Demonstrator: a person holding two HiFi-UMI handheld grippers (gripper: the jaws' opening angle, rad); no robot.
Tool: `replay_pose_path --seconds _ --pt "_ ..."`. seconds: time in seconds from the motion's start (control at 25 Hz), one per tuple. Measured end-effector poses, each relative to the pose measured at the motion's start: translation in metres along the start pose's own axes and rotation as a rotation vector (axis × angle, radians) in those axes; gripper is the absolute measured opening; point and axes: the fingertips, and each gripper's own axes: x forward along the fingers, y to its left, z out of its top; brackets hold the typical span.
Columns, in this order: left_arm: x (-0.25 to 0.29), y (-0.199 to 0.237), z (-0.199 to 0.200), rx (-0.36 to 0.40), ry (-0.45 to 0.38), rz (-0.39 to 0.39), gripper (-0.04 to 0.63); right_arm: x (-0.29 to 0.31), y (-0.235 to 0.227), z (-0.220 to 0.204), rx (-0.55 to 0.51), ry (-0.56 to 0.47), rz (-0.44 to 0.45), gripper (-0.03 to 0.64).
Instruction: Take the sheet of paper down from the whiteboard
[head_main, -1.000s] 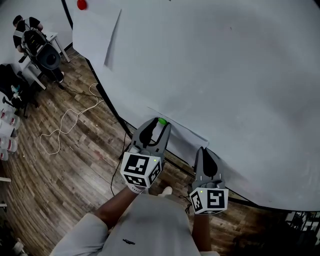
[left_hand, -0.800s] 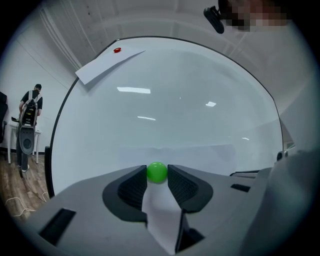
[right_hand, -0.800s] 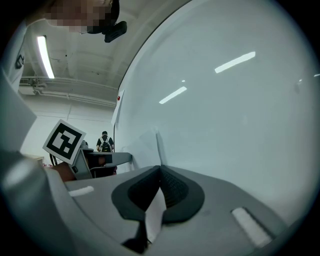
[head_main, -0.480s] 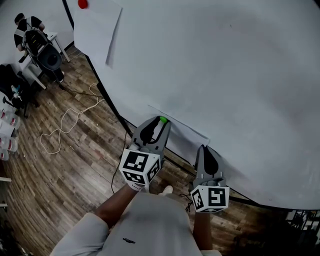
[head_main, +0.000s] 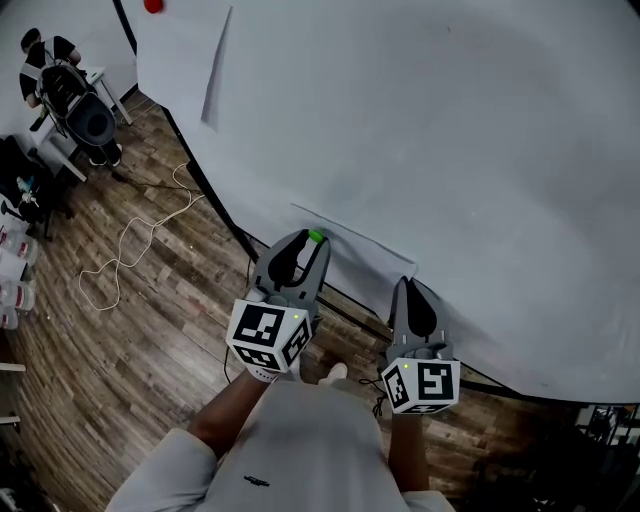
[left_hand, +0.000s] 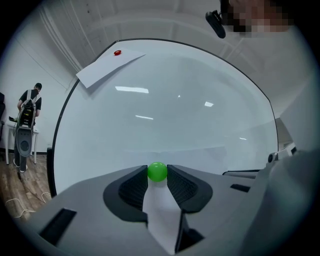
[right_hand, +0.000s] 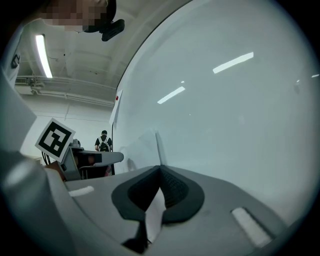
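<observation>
While the right claw (head_main: 409, 288) pinches the sheet of paper (head_main: 365, 262) on the whiteboard (head_main: 460, 130), the left claw (head_main: 314, 244) (its jaws have just been closing) clamps the green magnet (head_main: 316, 237) at the sheet's left end.

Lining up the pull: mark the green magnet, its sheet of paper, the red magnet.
green magnet (left_hand: 157, 171): left gripper view, its dome.
sheet of paper (left_hand: 205, 159): left gripper view, bare middle.
red magnet (left_hand: 117, 52): left gripper view, its centre.

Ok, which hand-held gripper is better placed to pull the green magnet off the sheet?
Left. The left hand-held gripper has just been closing its jaws on the green magnet; the right hand-held gripper is shut on the sheet of paper.
</observation>
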Motion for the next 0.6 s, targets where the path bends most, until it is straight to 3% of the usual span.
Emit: replay_pose_path --seconds 0.32,0.6 --pt "-0.031 0.002 -0.004 -0.031 0.005 0.002 0.126 -0.013 0.008 0.005 -0.015 -0.024 0.017 0.009" --pt "-0.057 0.004 -0.005 -0.032 -0.003 -0.004 0.126 -0.033 0.008 0.007 -0.005 -0.044 -0.02 0.009"
